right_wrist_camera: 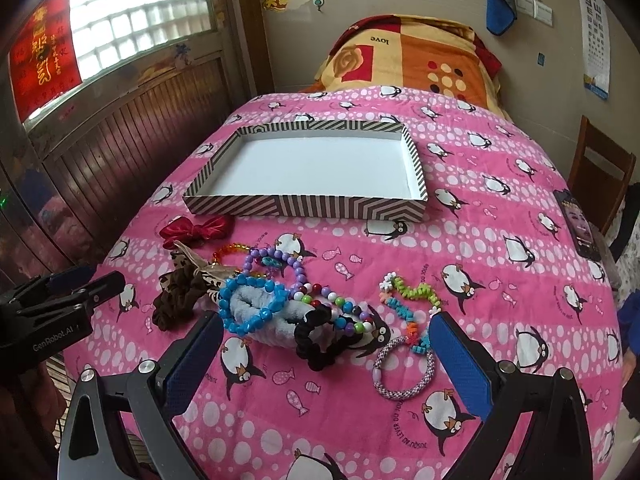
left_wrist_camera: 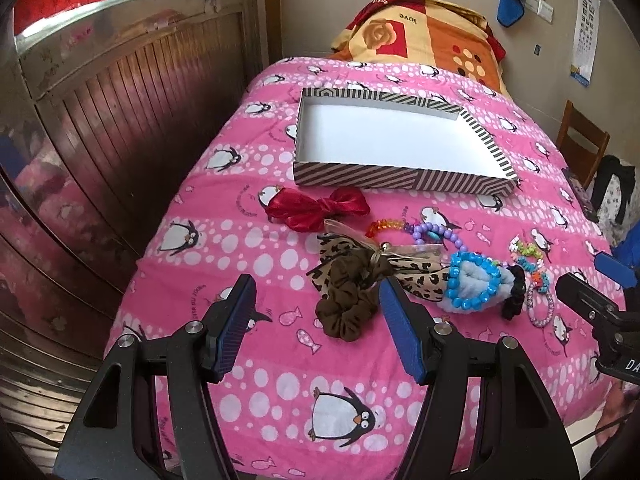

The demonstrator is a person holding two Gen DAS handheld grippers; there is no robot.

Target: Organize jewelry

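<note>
A striped box lid [left_wrist_camera: 400, 178] [right_wrist_camera: 304, 206] with a bare white inside lies on the pink penguin quilt [left_wrist_camera: 248, 240]. In front of it lies a heap of accessories: a red satin bow [left_wrist_camera: 316, 208] [right_wrist_camera: 198, 232], a brown scrunchie [left_wrist_camera: 348, 308] [right_wrist_camera: 174, 300], a blue bead bracelet [left_wrist_camera: 474, 280] [right_wrist_camera: 252, 304] on a grey scrunchie, a purple bead bracelet [right_wrist_camera: 276, 262], a black scrunchie [right_wrist_camera: 320, 340] and a pink woven bangle [right_wrist_camera: 404, 368]. My left gripper [left_wrist_camera: 316, 312] hovers open just before the brown scrunchie. My right gripper [right_wrist_camera: 326, 354] is open, spread around the black scrunchie and bangle.
A wooden wall panel [left_wrist_camera: 120, 128] runs along the bed's left side. An orange patterned blanket [right_wrist_camera: 412, 60] is folded at the head. A wooden chair [right_wrist_camera: 600, 176] stands on the right, and a phone [right_wrist_camera: 580, 228] lies near the quilt's right edge.
</note>
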